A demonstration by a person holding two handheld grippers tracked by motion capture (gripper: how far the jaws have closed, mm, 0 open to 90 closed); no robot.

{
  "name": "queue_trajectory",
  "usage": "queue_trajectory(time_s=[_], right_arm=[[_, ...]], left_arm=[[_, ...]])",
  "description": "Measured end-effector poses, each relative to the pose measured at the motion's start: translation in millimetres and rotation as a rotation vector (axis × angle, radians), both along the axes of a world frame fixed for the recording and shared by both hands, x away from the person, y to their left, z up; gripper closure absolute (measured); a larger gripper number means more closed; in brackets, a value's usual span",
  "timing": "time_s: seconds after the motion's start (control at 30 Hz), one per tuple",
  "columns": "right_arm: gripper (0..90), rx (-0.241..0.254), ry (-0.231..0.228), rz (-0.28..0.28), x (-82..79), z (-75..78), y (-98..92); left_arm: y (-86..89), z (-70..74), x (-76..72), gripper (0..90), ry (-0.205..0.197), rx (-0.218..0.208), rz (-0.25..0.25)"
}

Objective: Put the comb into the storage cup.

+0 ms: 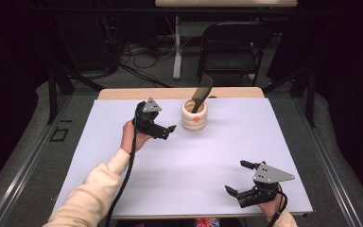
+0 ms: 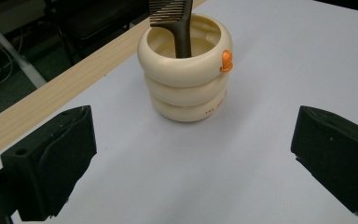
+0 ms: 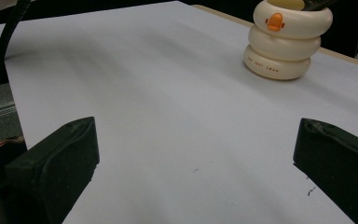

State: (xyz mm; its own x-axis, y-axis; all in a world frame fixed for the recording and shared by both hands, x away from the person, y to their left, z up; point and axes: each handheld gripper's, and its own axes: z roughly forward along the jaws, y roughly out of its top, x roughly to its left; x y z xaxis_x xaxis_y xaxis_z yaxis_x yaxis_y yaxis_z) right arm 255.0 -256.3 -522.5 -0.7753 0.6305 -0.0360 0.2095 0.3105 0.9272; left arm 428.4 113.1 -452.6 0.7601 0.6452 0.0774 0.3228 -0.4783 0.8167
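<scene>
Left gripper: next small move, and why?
Probably ease the left gripper forward toward the cream holder. Its jaws stand open and empty, aimed at the holder with the comb upright inside, and bare table still lies between them.

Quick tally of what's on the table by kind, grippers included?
Cream ringed cup: 1
Dark comb, standing in the cup: 1
Grippers: 2, left gripper and right gripper, both open
Total: 4
</scene>
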Motion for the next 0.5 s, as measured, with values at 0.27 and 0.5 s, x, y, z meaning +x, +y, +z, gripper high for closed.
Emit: queue_trajectory(time_s=[0.27, 0.5], right_arm=[[0.0, -0.006, 0.001, -0.002, -0.1, 0.1, 0.0], [0.0, -0.006, -0.001, -0.002, -0.1, -0.2, -0.5]], left_arm=[[13.3, -0.5, -15.7, 0.2, -0.008, -0.001, 0.004], [26.9, -6.2, -29.2, 0.2, -0.002, -0.001, 0.022]])
